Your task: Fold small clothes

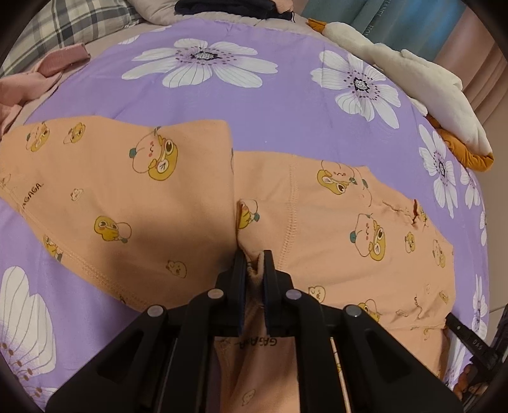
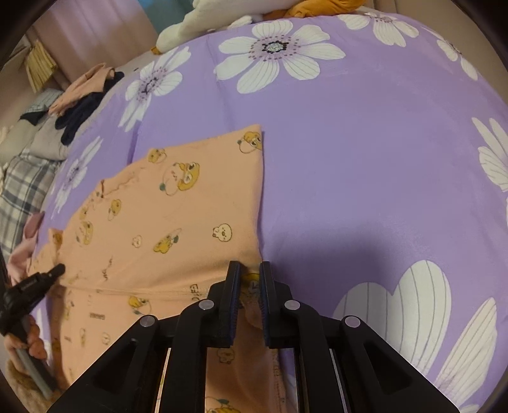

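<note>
A small orange garment [image 1: 120,190] with yellow cartoon prints lies on a purple flowered bed cover [image 1: 270,120]. My left gripper [image 1: 254,257] is shut on a bunched fold of the garment near its middle seam, with cloth running back between the fingers. My right gripper [image 2: 249,268] is shut on the garment's [image 2: 165,216] right edge at the near corner. The left gripper also shows at the far left of the right wrist view [image 2: 47,274], resting on the garment. The right gripper's tip shows at the lower right of the left wrist view [image 1: 460,327].
A white and orange plush toy [image 1: 412,82] lies along the cover's far right edge. Pink clothes [image 1: 28,79] and a dark garment [image 1: 228,8] lie beyond the cover. A plaid pillow [image 2: 22,187] and a pile of clothes [image 2: 82,95] sit to the left.
</note>
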`<state>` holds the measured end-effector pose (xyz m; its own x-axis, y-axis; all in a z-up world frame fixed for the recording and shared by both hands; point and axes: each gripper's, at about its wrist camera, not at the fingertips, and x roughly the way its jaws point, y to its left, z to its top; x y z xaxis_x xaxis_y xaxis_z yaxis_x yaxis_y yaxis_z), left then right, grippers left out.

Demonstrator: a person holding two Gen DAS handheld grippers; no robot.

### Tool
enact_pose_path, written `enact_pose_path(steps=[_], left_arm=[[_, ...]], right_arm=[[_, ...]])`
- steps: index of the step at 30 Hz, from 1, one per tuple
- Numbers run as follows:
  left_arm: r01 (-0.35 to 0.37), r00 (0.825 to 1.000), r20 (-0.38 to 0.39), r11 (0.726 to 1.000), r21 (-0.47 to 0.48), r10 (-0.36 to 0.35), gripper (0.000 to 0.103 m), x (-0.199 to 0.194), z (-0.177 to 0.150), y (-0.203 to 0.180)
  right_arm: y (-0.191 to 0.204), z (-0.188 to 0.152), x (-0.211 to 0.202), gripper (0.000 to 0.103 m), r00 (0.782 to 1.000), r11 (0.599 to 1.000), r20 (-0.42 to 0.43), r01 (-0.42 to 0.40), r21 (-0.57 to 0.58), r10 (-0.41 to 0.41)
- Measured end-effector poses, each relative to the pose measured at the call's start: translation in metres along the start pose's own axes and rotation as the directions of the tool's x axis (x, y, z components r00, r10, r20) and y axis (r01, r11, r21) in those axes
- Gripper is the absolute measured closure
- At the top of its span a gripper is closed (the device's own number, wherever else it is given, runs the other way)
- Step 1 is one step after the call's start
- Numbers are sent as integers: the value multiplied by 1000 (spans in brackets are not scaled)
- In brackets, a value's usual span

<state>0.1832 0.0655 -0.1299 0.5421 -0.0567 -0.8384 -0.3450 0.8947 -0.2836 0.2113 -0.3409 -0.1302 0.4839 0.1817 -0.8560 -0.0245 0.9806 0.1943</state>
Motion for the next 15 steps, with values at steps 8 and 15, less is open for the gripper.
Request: enact_pose_path(steps=[8, 15], left_arm=[[107, 994, -40, 994, 15, -106, 91, 6, 3, 13], [190, 981, -46, 978, 81, -187, 91, 7, 3, 18]], right_arm=[[-1, -3, 2, 95, 1000, 1000, 16, 21, -4, -21], [9, -4, 5, 95, 994, 995, 42, 100, -15, -100]])
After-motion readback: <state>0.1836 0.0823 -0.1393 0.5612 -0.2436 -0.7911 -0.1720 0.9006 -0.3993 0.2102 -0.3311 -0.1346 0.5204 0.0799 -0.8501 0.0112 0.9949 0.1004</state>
